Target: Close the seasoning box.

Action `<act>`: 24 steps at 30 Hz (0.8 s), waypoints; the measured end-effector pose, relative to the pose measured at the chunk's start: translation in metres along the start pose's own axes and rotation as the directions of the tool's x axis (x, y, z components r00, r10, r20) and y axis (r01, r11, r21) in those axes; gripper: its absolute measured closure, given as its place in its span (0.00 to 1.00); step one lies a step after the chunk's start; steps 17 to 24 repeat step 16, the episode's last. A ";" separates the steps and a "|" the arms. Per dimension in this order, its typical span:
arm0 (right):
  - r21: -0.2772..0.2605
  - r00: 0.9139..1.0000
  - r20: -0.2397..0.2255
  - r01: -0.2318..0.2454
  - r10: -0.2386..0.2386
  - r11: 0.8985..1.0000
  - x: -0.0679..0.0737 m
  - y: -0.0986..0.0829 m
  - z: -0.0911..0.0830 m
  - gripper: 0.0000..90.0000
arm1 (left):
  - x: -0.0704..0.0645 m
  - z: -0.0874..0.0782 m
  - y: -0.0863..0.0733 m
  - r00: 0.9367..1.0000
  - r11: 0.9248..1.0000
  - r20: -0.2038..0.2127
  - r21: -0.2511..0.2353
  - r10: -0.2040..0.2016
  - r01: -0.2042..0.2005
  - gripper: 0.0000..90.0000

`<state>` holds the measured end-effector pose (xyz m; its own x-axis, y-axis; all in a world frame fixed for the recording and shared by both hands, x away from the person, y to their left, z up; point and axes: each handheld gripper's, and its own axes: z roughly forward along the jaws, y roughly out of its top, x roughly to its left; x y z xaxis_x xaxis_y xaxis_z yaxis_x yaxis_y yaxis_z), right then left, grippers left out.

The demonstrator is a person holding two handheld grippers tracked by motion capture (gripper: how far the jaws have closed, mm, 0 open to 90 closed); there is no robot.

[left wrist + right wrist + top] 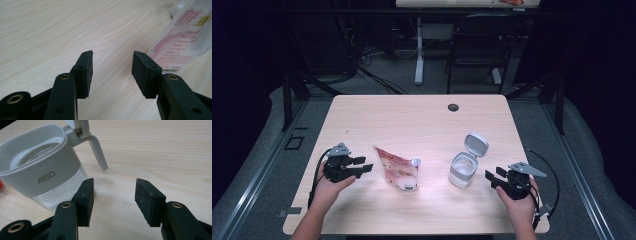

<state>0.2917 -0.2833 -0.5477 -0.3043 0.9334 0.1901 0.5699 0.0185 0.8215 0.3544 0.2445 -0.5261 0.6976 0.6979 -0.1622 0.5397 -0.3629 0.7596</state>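
A pink and white spouted pouch [398, 171] lies flat near the table's middle; its printed side [183, 37] shows at the right of the left gripper view. To its right stands a white container [463, 169] with its hinged lid [476, 144] flipped up. In the right gripper view the container [40, 175] reads "ASD" and sits just left of the jaws. My left gripper [361, 165] is open on the table left of the pouch, with nothing between its jaws [112, 67]. My right gripper [493, 176] is open too, empty, just right of the container [114, 195].
The wooden table [412, 120] has a round cable hole [453, 107] near its far edge. Beyond it stand a dark chair [477, 47] and a white desk leg [419, 50] on grey floor. Cables trail from both grippers toward the front edge.
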 end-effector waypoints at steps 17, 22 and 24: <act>0.035 1.000 -0.009 0.005 -0.005 0.999 0.000 -0.003 0.002 0.54 | 0.006 0.007 -0.003 0.999 1.000 -0.028 0.001 -0.020 0.020 0.55; 0.035 1.000 -0.009 0.005 -0.005 0.999 0.000 -0.003 0.002 0.54 | 0.006 0.007 -0.003 0.999 1.000 -0.028 0.001 -0.020 0.020 0.55; 0.035 1.000 -0.009 0.005 -0.005 0.999 0.000 -0.003 0.002 0.54 | 0.006 0.007 -0.003 0.999 1.000 -0.028 0.001 -0.020 0.020 0.55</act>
